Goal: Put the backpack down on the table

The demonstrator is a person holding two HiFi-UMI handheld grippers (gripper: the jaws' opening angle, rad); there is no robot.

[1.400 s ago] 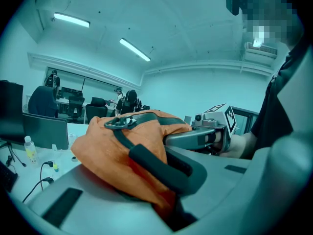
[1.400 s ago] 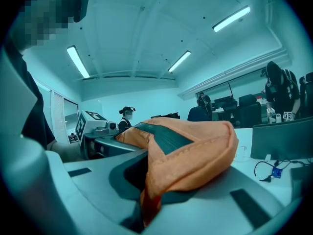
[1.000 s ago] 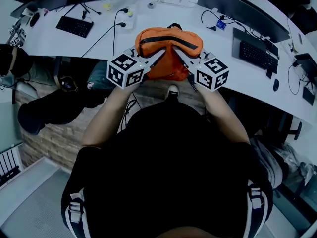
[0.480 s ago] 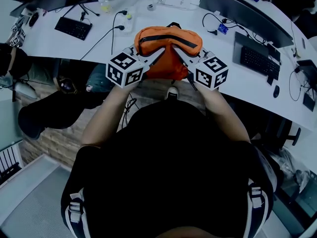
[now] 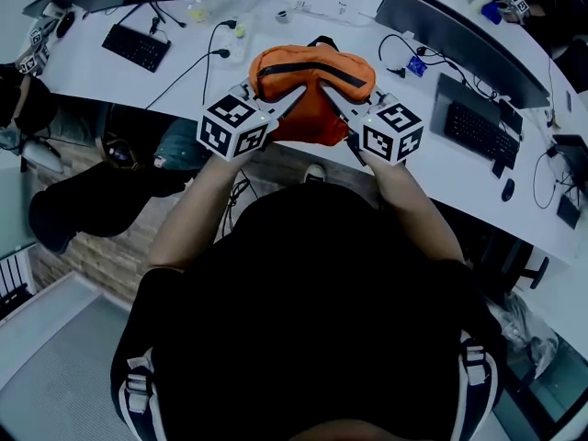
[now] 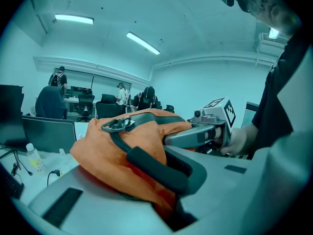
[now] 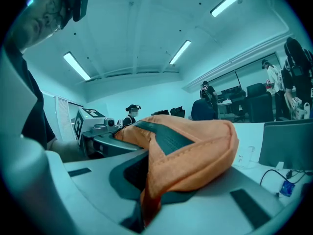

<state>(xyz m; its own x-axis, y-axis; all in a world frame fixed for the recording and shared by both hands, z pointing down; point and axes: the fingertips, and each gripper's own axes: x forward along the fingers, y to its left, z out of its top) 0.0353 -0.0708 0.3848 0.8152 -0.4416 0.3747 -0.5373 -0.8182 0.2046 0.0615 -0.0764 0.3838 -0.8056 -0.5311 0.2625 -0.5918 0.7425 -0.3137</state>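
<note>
Head view shows my left tongs (image 5: pixel 287 102) and right tongs (image 5: pixel 333 99) each clamped on a fold of the soft orange fabric backpack (image 5: pixel 312 67), one per side to keep it level, I judge, over the near edge of the white curved tabletop (image 5: pixel 119 79).

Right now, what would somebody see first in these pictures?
The bright orange backpack jumps out, over the near edge of the long white table. The left gripper and right gripper pinch it from either side, and their black-and-white marker cubes show just below it in the head view.
</note>
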